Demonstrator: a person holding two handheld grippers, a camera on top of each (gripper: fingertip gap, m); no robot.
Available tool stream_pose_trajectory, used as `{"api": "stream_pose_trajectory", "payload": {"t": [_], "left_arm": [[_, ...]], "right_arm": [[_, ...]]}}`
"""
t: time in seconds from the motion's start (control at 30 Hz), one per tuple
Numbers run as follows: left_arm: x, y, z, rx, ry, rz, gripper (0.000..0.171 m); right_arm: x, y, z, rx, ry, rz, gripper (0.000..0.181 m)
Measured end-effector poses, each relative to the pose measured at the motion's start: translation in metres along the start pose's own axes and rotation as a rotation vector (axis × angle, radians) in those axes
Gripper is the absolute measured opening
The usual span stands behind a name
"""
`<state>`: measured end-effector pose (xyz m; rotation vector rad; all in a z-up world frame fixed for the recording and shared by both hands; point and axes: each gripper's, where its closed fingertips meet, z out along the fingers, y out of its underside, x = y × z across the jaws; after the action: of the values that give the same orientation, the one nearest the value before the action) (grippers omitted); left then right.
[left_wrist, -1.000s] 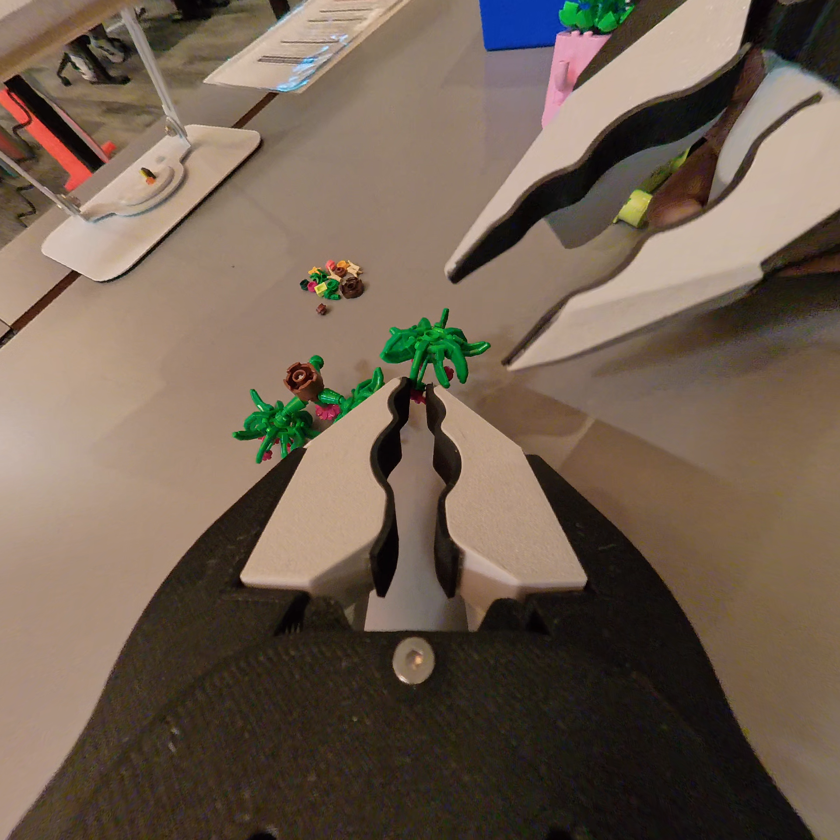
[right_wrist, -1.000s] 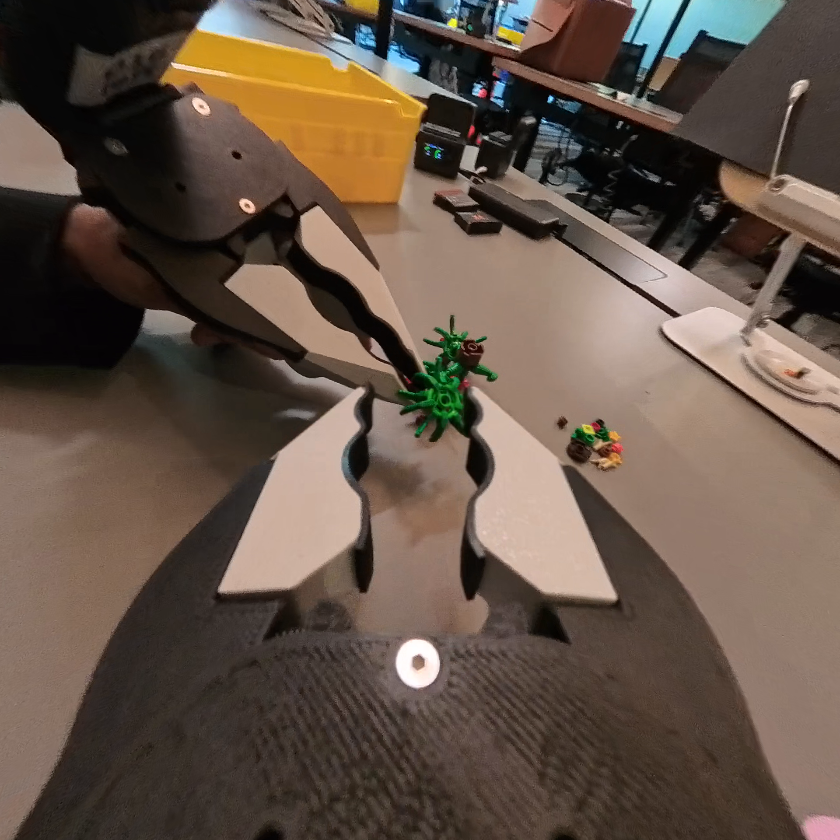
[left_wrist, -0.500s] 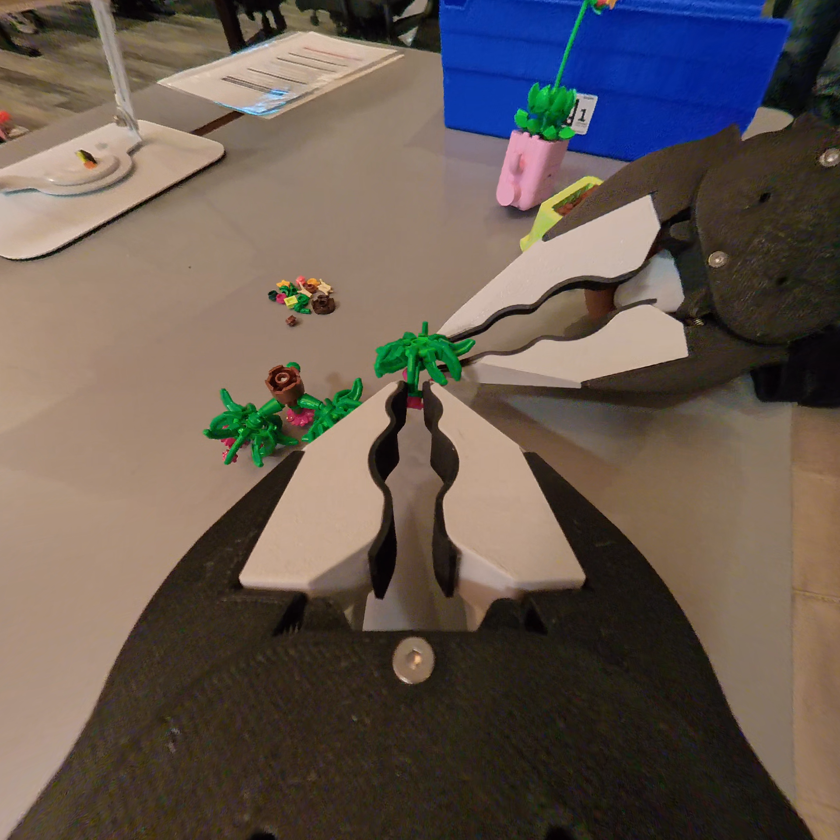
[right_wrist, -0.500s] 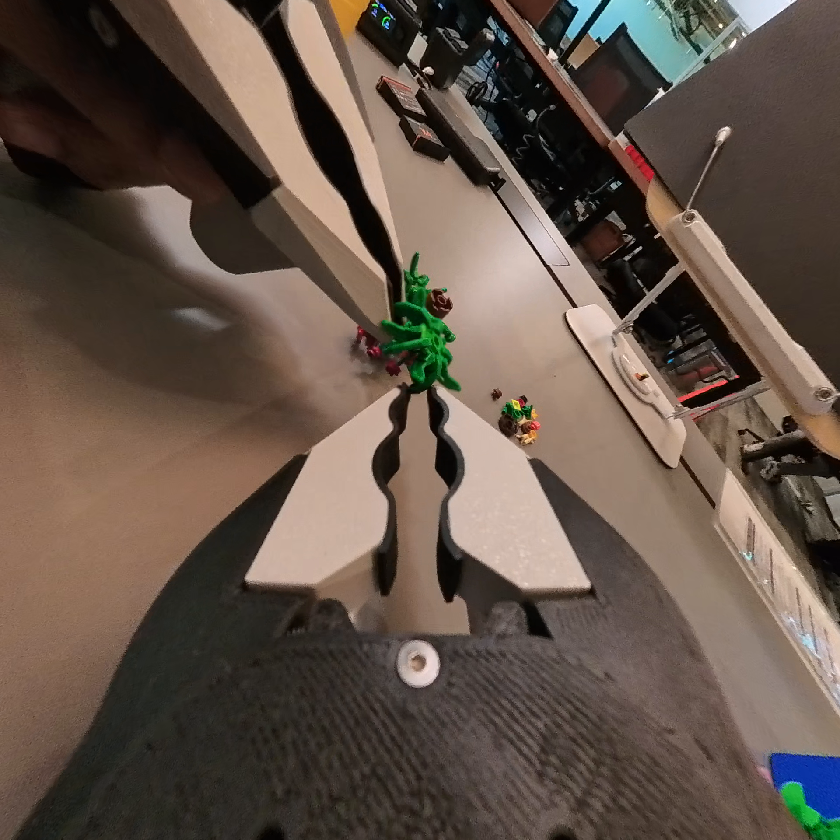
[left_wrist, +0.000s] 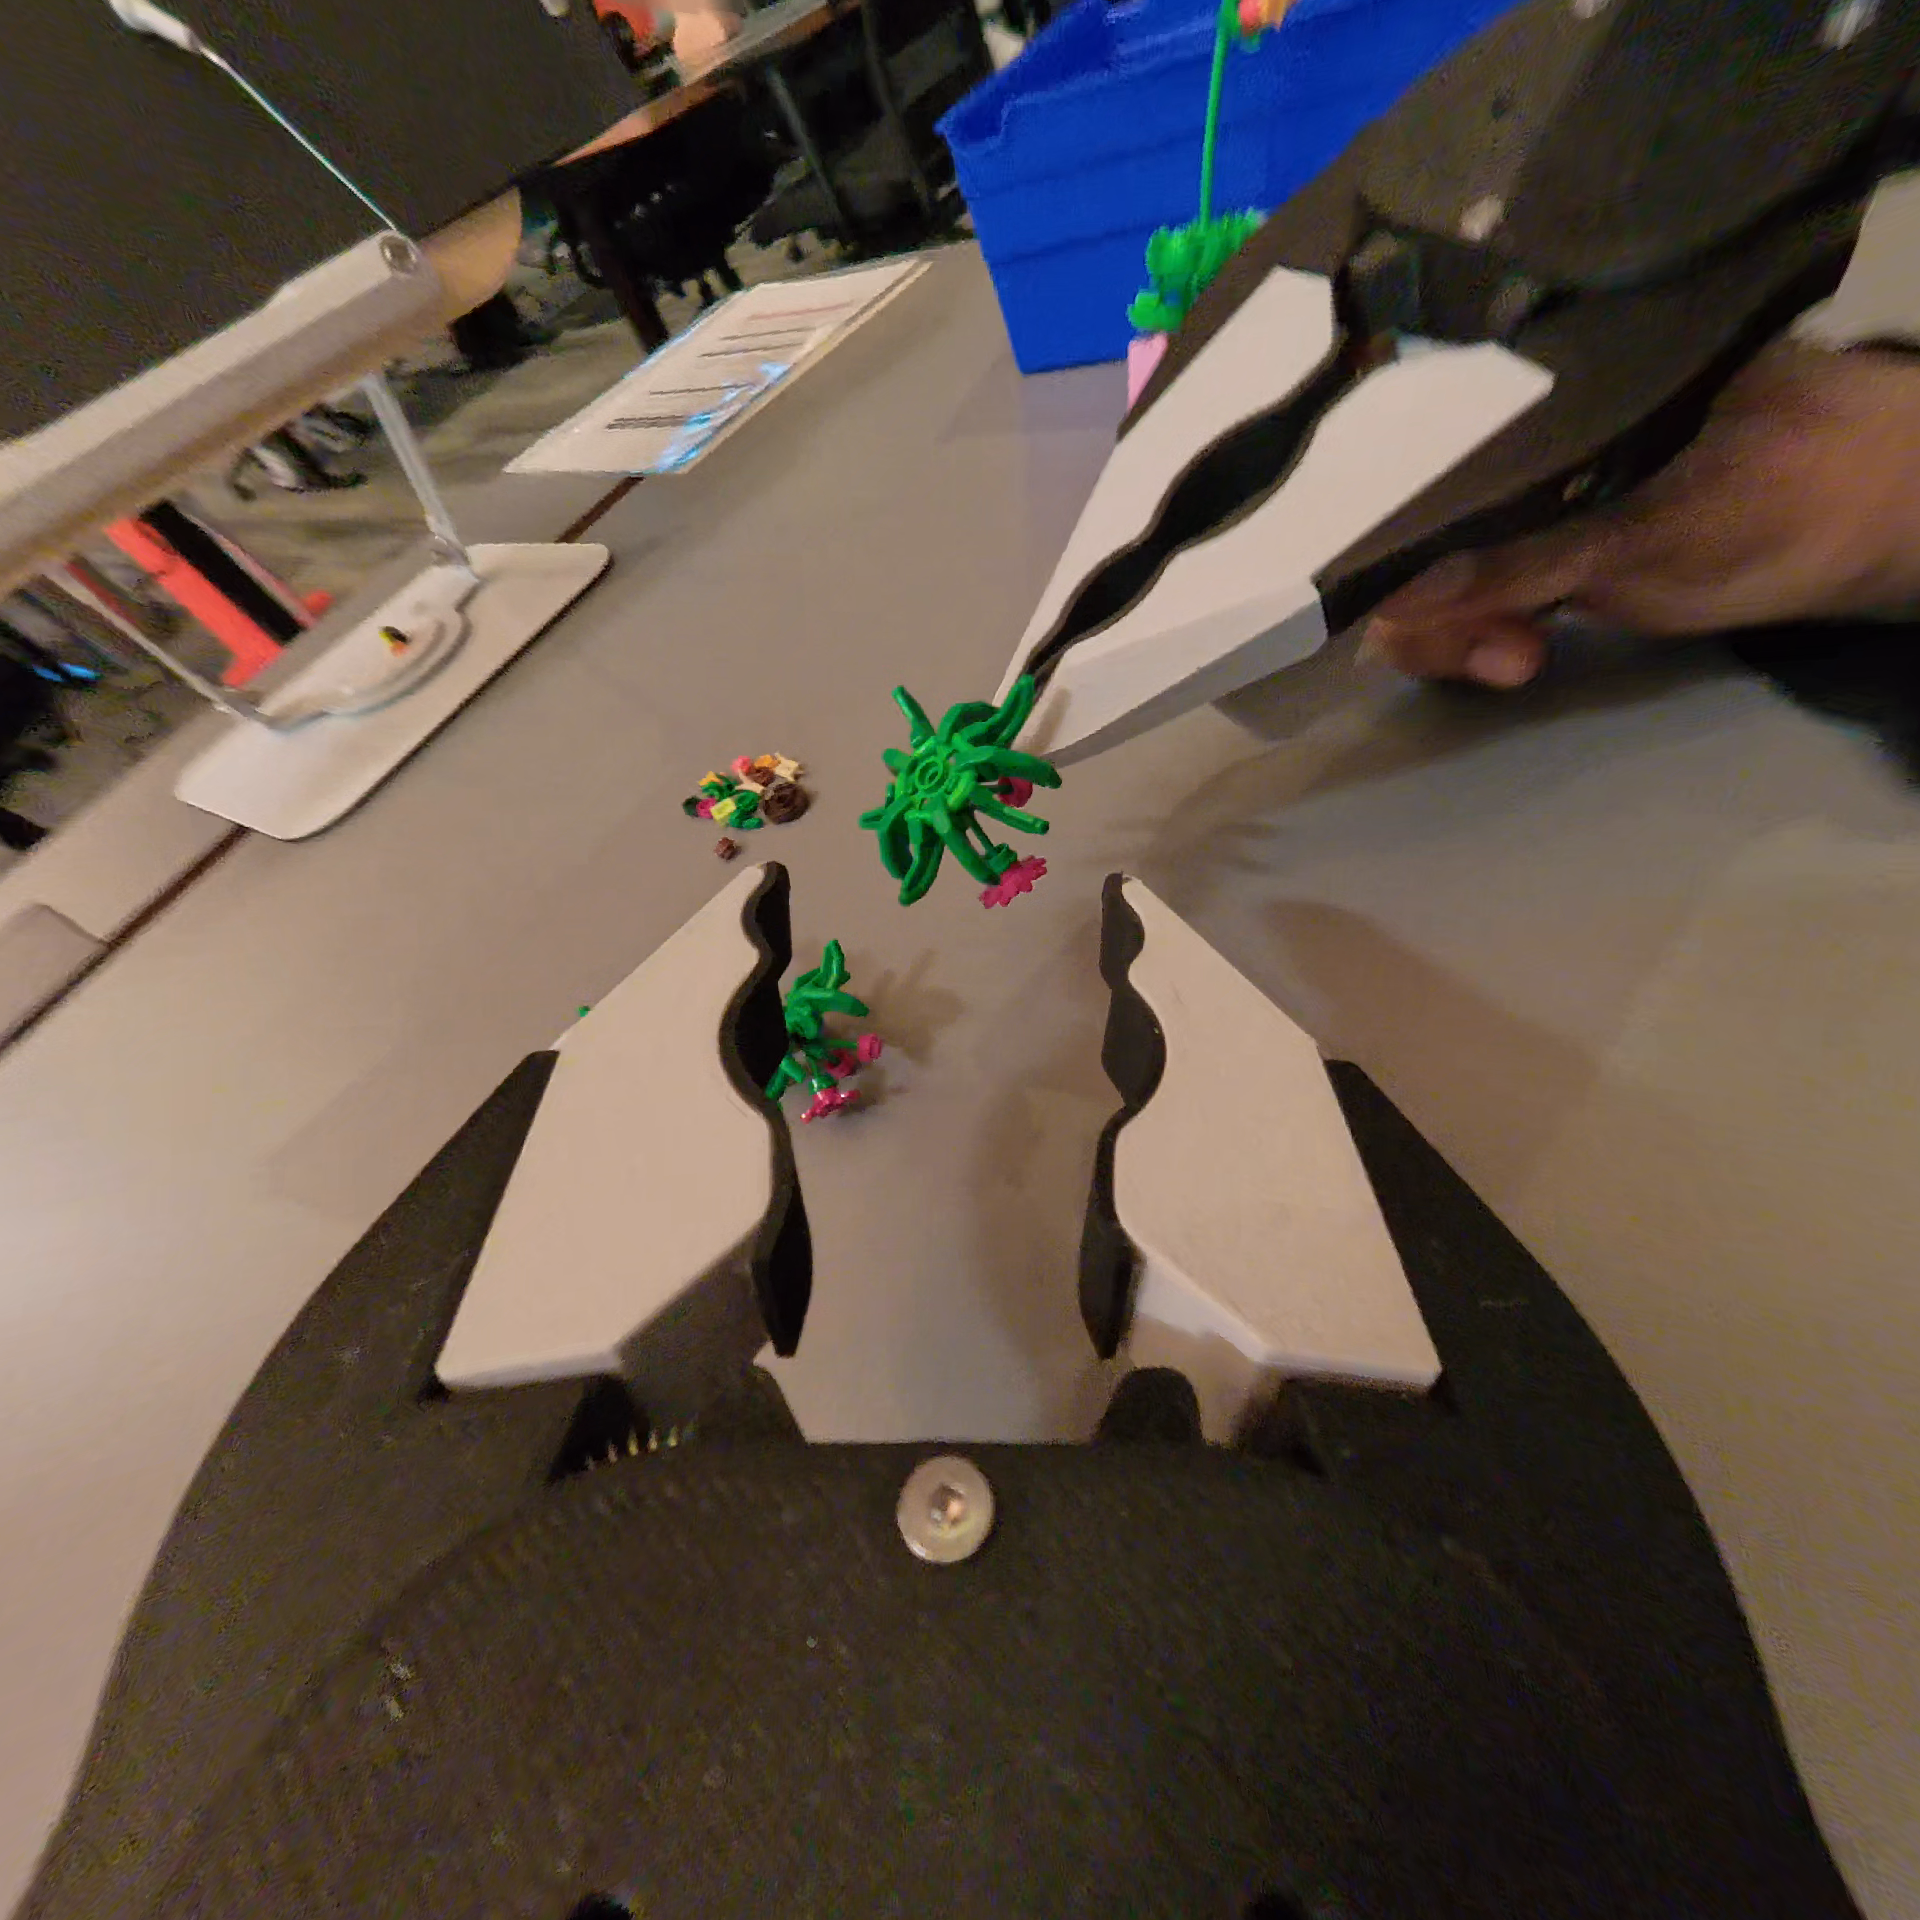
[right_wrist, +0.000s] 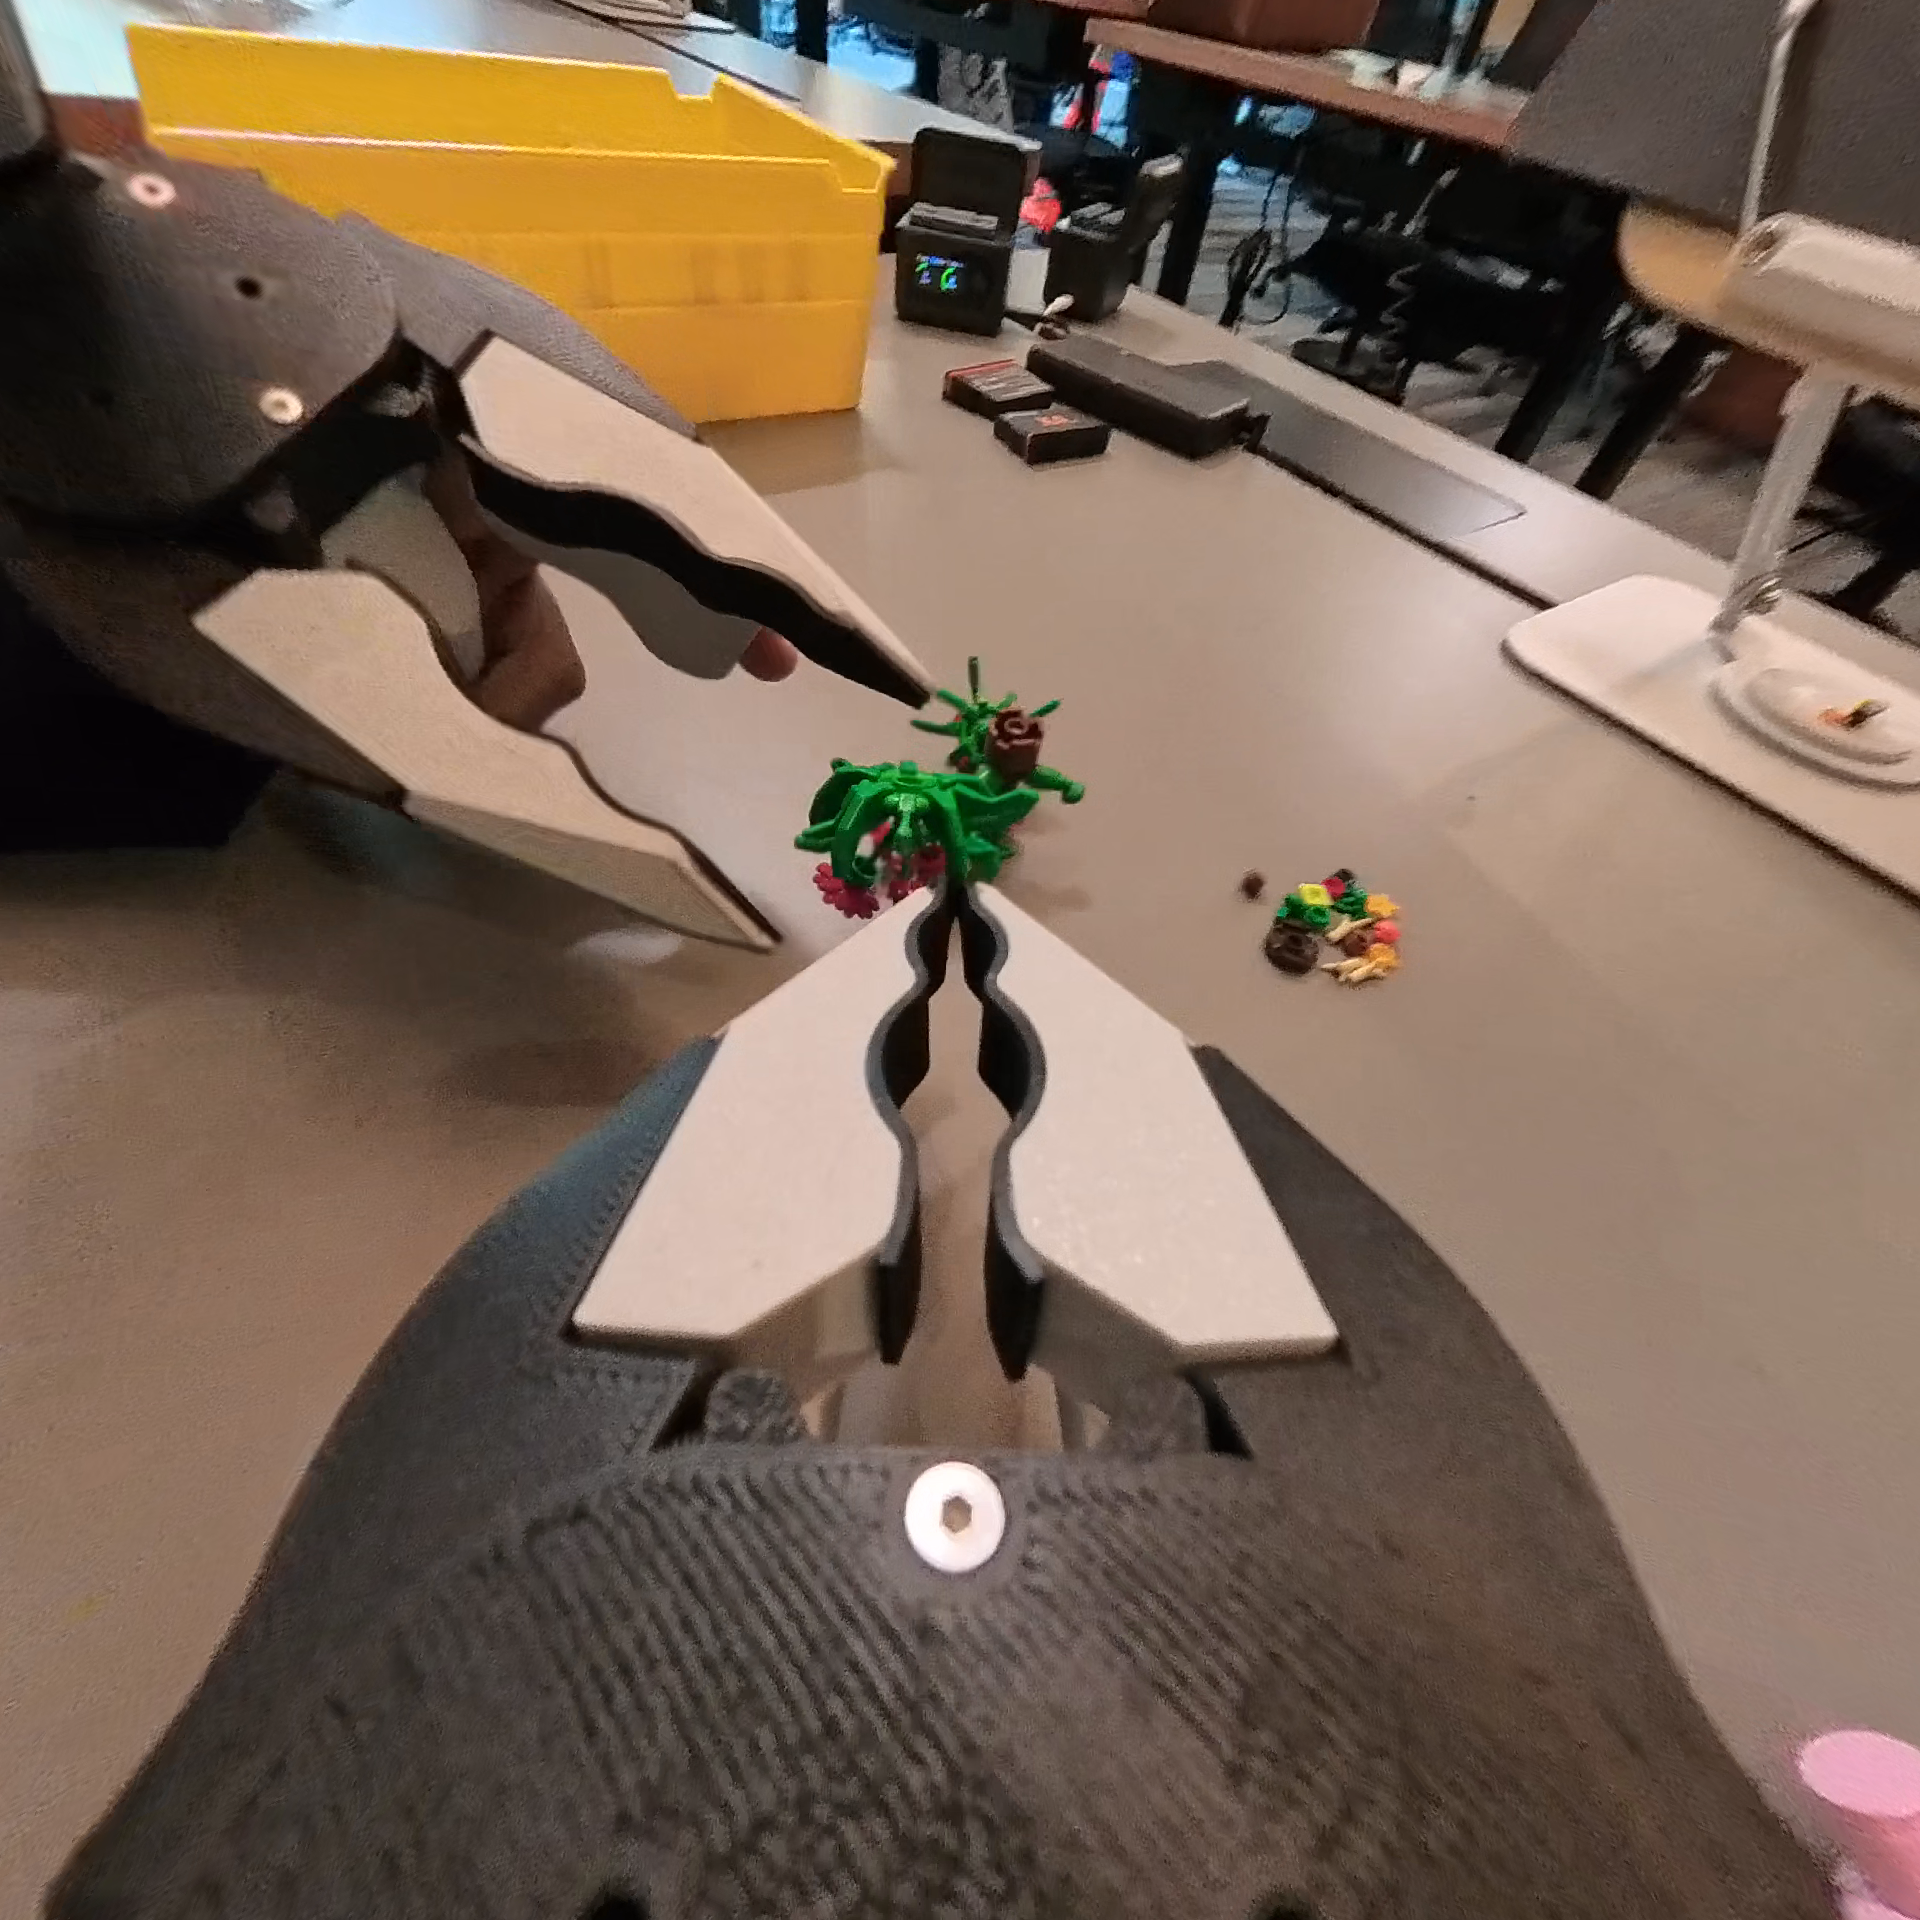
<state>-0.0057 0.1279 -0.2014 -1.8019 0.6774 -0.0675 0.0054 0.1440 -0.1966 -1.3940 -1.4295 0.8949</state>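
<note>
My right gripper (right_wrist: 951, 902) is shut on a leaf of a green toy plant piece with magenta flowers (right_wrist: 902, 821) and holds it just above the grey table (right_wrist: 1351, 1195). In the left wrist view this piece (left_wrist: 951, 795) hangs from the right gripper (left_wrist: 1029, 691), just past my left fingertips. My left gripper (left_wrist: 942, 891) is open and empty, its jaws wide apart. Below it another green plant piece (left_wrist: 821, 1029) lies on the table, partly hidden by the left finger. In the right wrist view the left gripper (right_wrist: 844, 816) flanks the held piece, and a plant piece with a brown flower (right_wrist: 1013, 740) lies behind it.
A small pile of loose toy pieces (left_wrist: 748, 795) (right_wrist: 1335, 925) lies farther out. A white lamp base (left_wrist: 416, 665) (right_wrist: 1662, 665), a paper sheet (left_wrist: 717, 384), a blue bin (left_wrist: 1091, 156), a pink pot with a plant (left_wrist: 1148, 364), a yellow bin (right_wrist: 623, 208) and black devices (right_wrist: 956, 260) ring the work area. My left and right fingertips are right by each other.
My left gripper has opened and let go of the green plant piece. My right gripper has shut on it and lifted it off the table.
</note>
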Motion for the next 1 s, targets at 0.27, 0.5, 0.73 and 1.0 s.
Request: {"api": "stream_pose_trajectory", "payload": {"t": [0.27,0.5,0.73,1.0], "left_arm": [[0.007,0.009,0.008,-0.069,-0.058,0.169,0.038],[-0.003,0.006,0.005,-0.045,-0.073,0.083,0.002],[-0.014,0.007,0.003,-0.051,-0.033,-0.138,0.001],[-0.002,0.014,0.007,-0.079,0.238,-0.659,0.001]], "right_arm": [[-0.009,0.017,0.007,-0.126,-0.09,0.086,0.0],[-0.007,0.012,0.004,-0.087,-0.105,0.124,0.002],[-0.004,0.002,0.0,-0.009,-0.087,0.106,0.009],[-0.008,-0.016,-0.008,0.122,-0.054,-0.003,0.009]]}}
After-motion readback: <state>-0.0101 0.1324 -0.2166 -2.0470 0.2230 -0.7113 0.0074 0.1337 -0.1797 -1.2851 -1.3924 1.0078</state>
